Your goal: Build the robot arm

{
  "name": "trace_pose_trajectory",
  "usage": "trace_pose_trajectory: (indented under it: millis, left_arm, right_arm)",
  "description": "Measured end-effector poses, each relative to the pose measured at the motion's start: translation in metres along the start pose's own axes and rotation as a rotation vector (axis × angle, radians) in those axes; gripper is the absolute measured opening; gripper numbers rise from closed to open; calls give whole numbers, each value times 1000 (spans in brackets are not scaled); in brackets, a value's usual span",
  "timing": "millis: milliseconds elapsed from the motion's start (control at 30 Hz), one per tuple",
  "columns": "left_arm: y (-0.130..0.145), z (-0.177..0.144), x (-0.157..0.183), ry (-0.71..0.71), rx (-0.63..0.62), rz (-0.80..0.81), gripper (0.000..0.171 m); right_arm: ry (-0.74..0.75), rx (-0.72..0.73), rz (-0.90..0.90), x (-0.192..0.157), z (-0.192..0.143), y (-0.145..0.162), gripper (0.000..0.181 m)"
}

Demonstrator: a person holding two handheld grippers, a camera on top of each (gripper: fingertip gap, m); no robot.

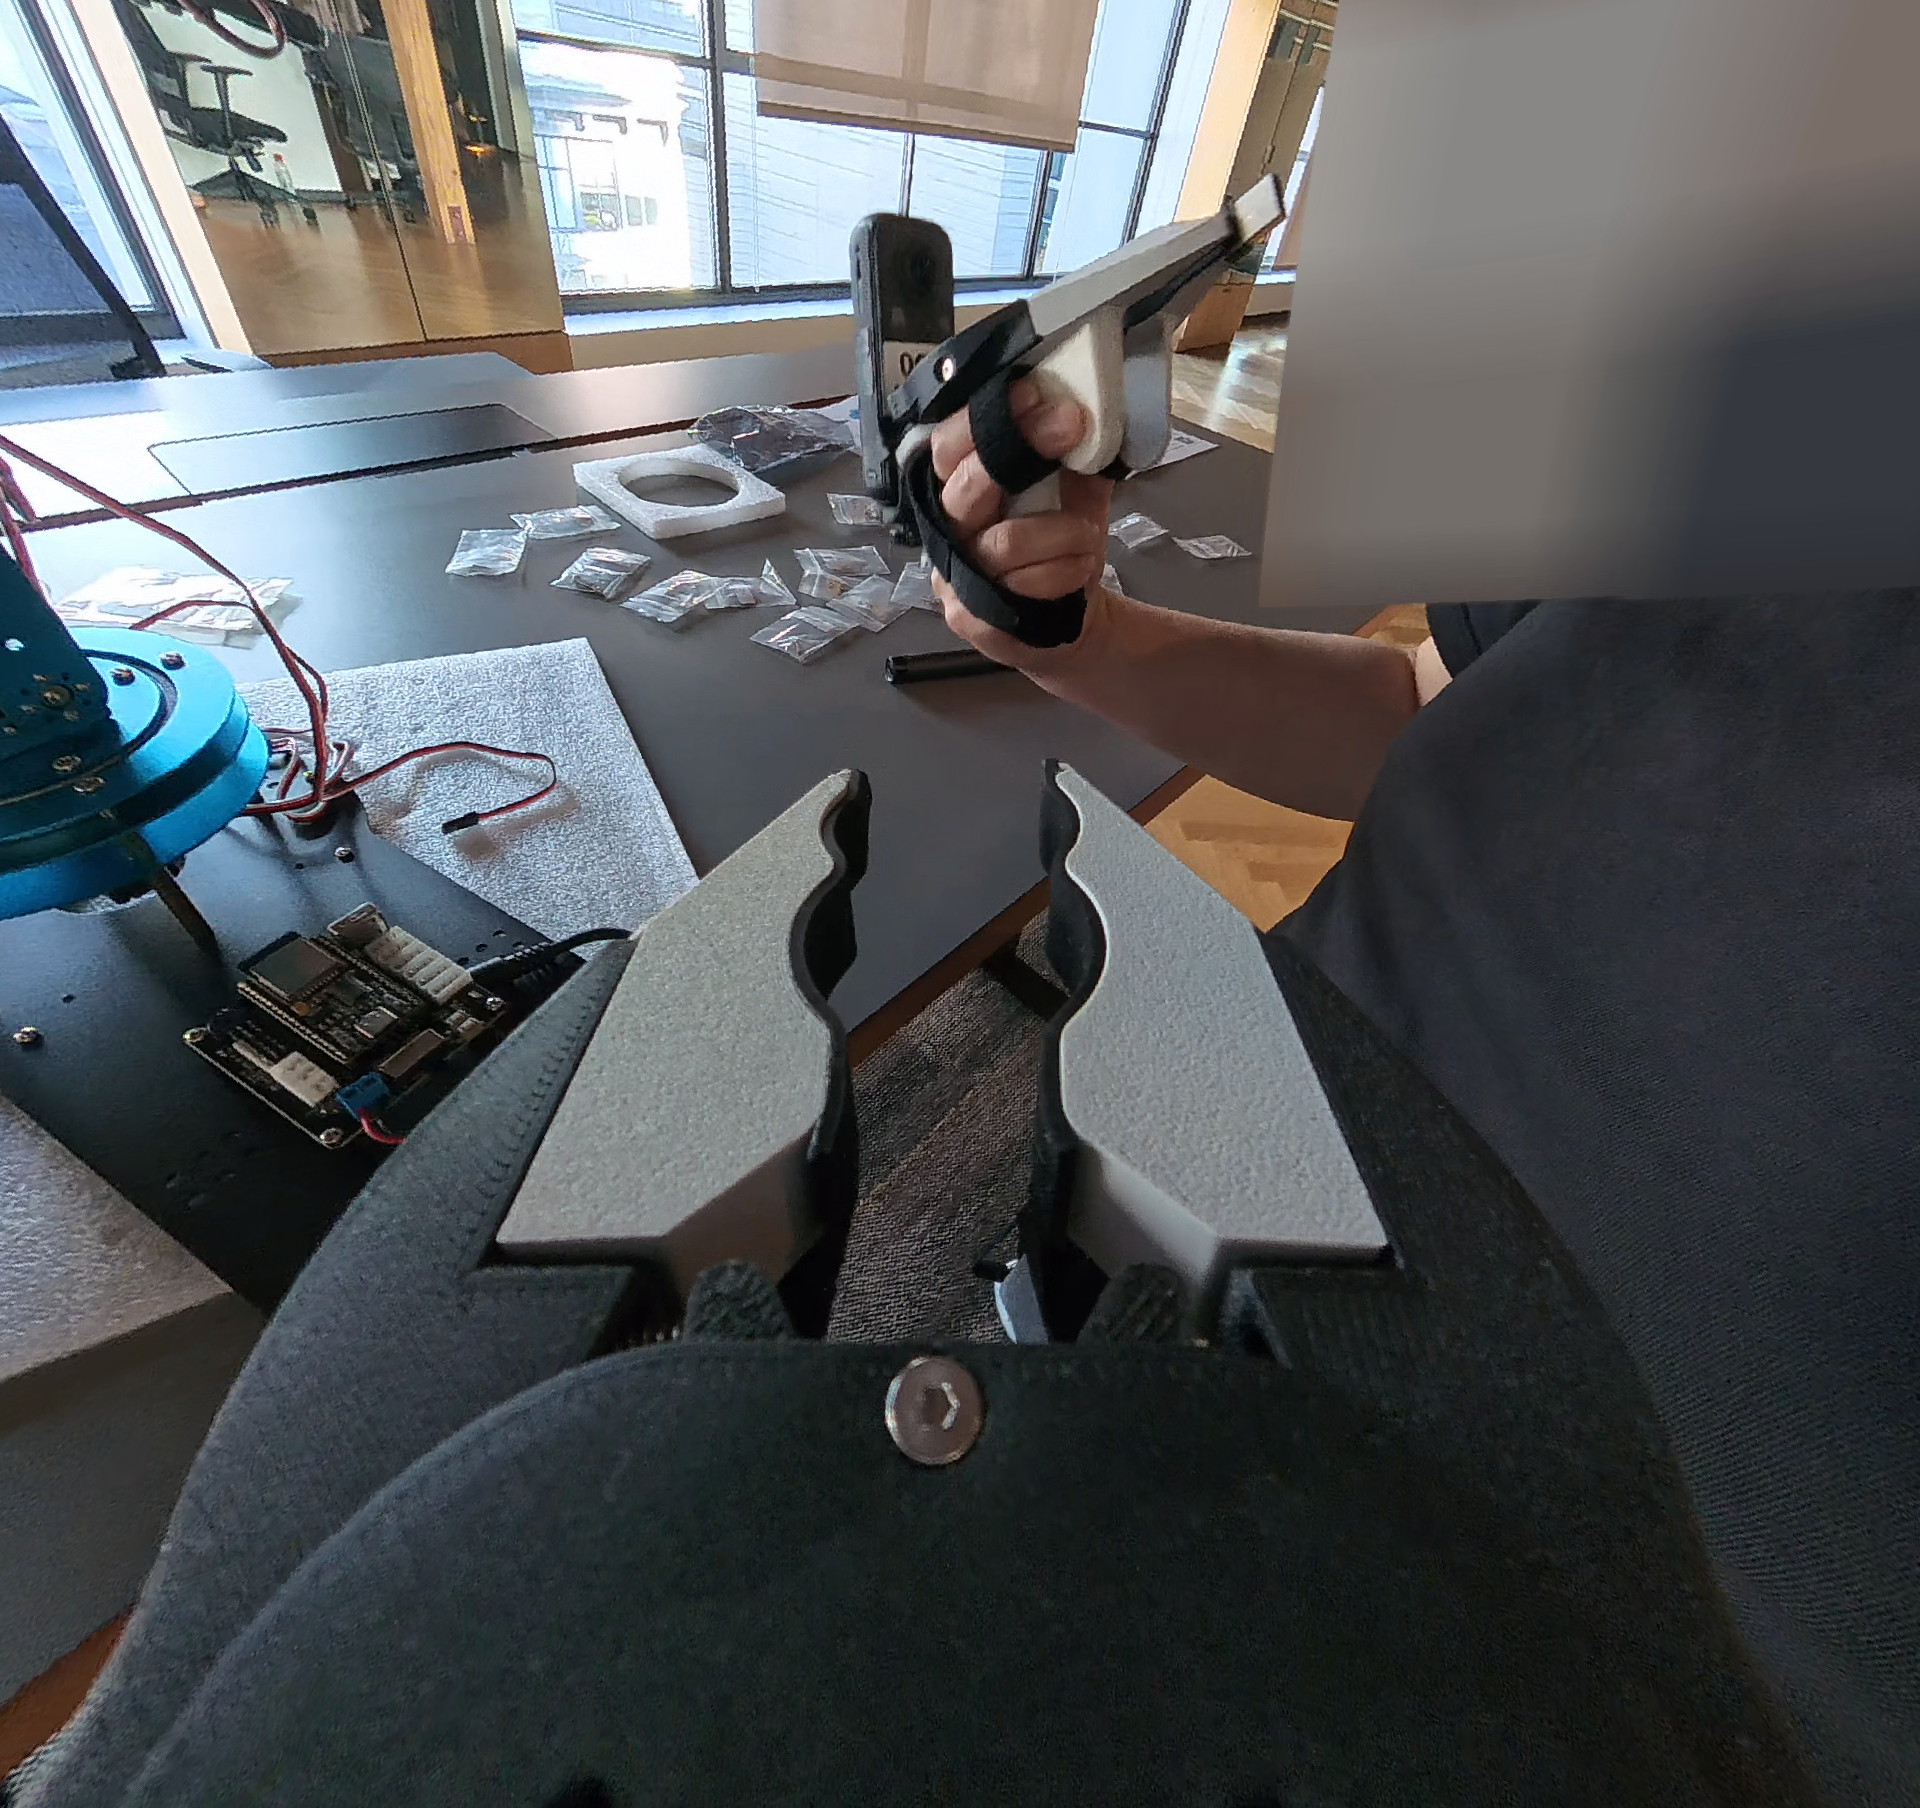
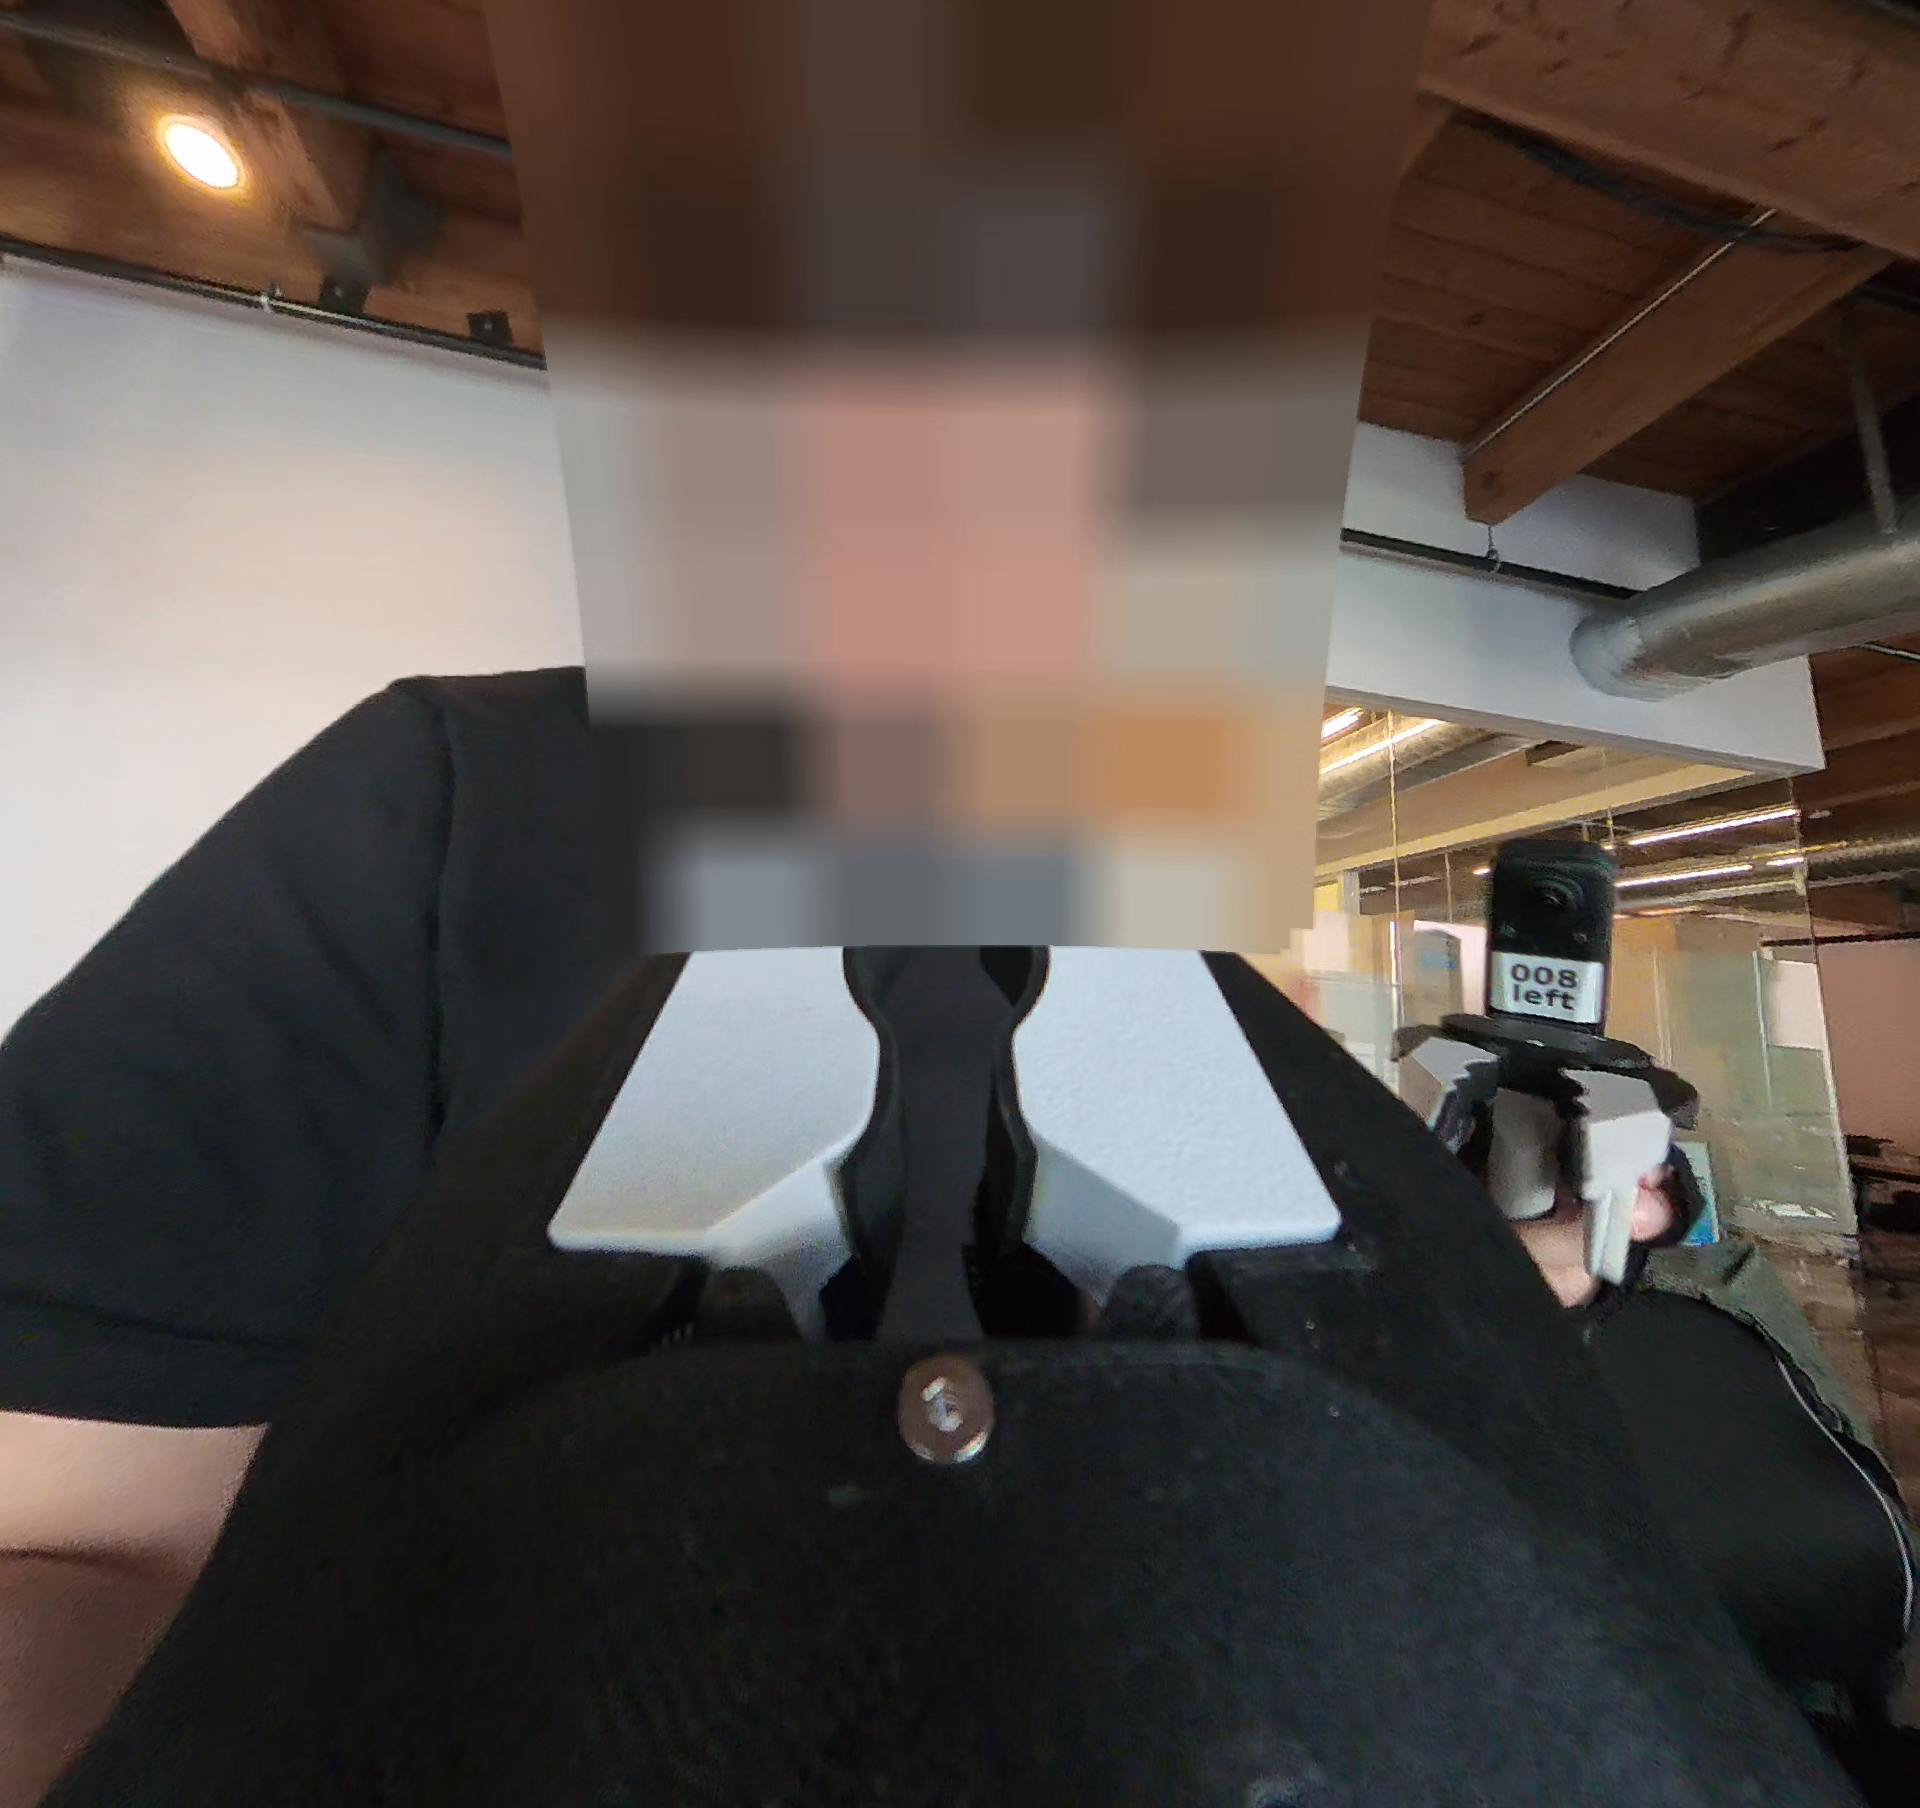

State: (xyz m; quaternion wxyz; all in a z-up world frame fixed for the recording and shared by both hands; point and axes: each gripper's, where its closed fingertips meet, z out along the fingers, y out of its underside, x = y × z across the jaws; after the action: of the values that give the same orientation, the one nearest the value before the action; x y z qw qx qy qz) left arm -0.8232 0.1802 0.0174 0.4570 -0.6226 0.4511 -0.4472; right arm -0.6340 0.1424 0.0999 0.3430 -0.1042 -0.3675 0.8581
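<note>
Grey-and-black left gripper (image 1: 951, 802) released, empty, above dark table (image 1: 727, 719) edge. Right gripper (image 2: 945, 989) near clenched, tips hidden, tilted up toward person's black shirt (image 2: 260, 927). White-labelled black camera (image 2: 1548, 937) tops left gripper; clear small-parts bags (image 1: 810, 595) scattered beyond.

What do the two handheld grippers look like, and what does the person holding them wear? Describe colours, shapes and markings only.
Each gripper, left and right, has two pale grey fingers with wavy black inner pads, set in a black textured body with a silver hex screw. Black straps loop over the person's fingers. A black camera bearing a white label tops the left gripper. The person wears a dark short-sleeved shirt.
</note>
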Motion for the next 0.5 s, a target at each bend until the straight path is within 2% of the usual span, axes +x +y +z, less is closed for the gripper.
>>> trace_pose_trajectory:
  millis: [33,300,333,400,500]
  left_arm:
    - [1,0,1,1,0,-1,32]
    - [2,3,2,0,-22,20,32]
    - [3,2,0,-13,-25,25,33]
    - [8,-4,-13,-60,-23,19,34]
    - [23,-18,-43,-143,11,-69,37]
  right_arm:
    - [-7,-8,-1,-2,2,0,5]
    - [46,-25,-18,-1,1,1,5]
    - [100,-44,-21,8,-1,4,5]
    - [302,-103,-81,40,-15,10,4]
    - [701,-252,-247,98,-68,14,5]
